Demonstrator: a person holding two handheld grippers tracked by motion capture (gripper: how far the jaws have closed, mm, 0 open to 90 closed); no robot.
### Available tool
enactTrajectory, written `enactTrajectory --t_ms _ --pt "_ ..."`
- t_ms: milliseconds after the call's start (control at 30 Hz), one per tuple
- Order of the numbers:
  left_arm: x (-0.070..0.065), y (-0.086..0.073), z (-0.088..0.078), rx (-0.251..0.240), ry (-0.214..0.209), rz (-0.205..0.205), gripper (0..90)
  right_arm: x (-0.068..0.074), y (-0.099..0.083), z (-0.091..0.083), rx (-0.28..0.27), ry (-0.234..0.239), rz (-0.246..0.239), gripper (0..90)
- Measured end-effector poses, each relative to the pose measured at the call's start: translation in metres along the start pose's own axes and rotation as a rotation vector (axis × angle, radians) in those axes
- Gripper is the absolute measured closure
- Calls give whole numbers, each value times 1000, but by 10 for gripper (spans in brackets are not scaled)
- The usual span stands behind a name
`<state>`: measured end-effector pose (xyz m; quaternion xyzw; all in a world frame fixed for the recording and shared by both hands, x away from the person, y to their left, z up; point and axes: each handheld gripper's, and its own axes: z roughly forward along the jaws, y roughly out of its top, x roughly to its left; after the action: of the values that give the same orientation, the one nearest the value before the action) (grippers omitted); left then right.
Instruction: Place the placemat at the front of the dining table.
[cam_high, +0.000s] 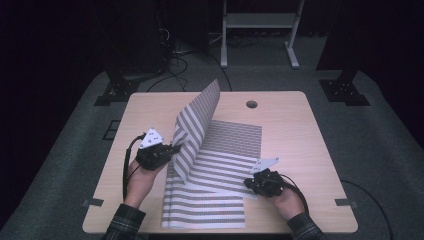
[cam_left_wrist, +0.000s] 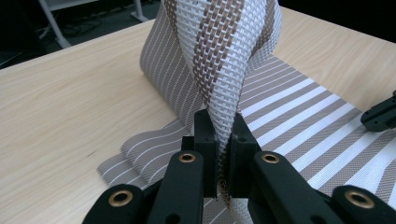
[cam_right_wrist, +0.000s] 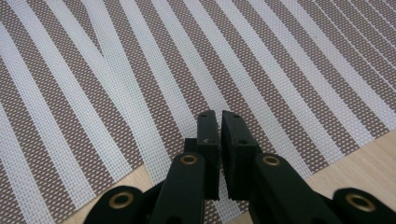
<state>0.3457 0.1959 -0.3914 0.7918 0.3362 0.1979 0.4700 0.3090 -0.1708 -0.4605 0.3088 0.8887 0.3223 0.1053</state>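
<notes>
The left hand-held gripper (cam_high: 175, 148) is closed on the striped mat (cam_high: 220, 150) and holds its raised edge at 9 o'clock. The right hand-held gripper (cam_high: 248, 183), jaws together and empty, rests at 4 o'clock on the mat.

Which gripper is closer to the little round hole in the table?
Left. The left gripper holds up a fold of the striped mat, nearer the hole at the table's far edge. The right gripper sits shut at the mat's near right edge, farther away.
</notes>
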Motion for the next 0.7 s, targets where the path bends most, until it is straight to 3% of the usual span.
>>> enactTrajectory --t_ms 700 --pt "23 -26 -19 55 87 -66 834 1 0 5 35 -9 -26 858"
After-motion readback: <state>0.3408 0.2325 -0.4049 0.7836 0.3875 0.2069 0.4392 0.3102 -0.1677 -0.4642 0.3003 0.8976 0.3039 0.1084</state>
